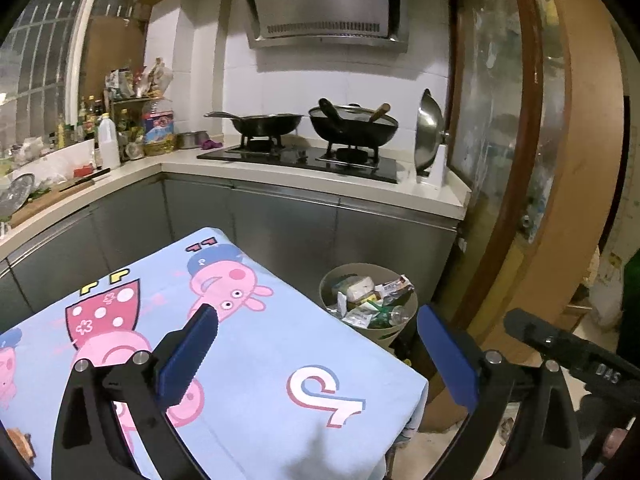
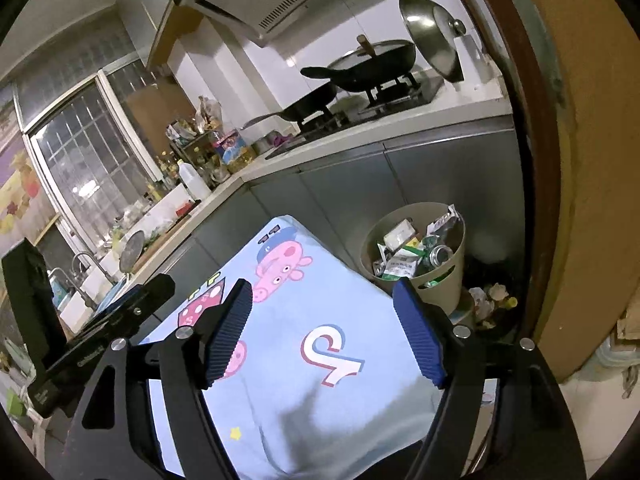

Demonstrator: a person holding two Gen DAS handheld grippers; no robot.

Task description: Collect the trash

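1. Lower left of the left wrist view is showing a brownish scrap at the frame edge, cut off, unidentifiable; the left gripper's [image 1: 316,320] black frame is hiding the near table edge.
2. The left gripper's blue ribbed pads are standing spread wide, released, nothing between them.
3. The right gripper [image 2: 322,294] is also standing released, pads apart, empty, hanging over the light-blue cartoon-pig tablecloth [image 2: 320,392].
4. The round beige plastic trash bin [image 1: 394,334] is sitting on the floor right of the table, centre-right in both views, full of crumpled wrappers, a green packet and a can; labels too small to read.
5. The right pad is overlapping the bin's lower wall [image 2: 440,292] in the right wrist view.
6. Small crumpled scraps [image 2: 490,300] are lying on the dark floor just right of the bin, hard to make out.
7. Behind: two black woks [image 1: 354,126] on a black stove, steel lid [image 1: 430,132] propped upright, cluttered bottles upper left.
8. A brown curved door frame [image 1: 536,120] is blocking the right side.
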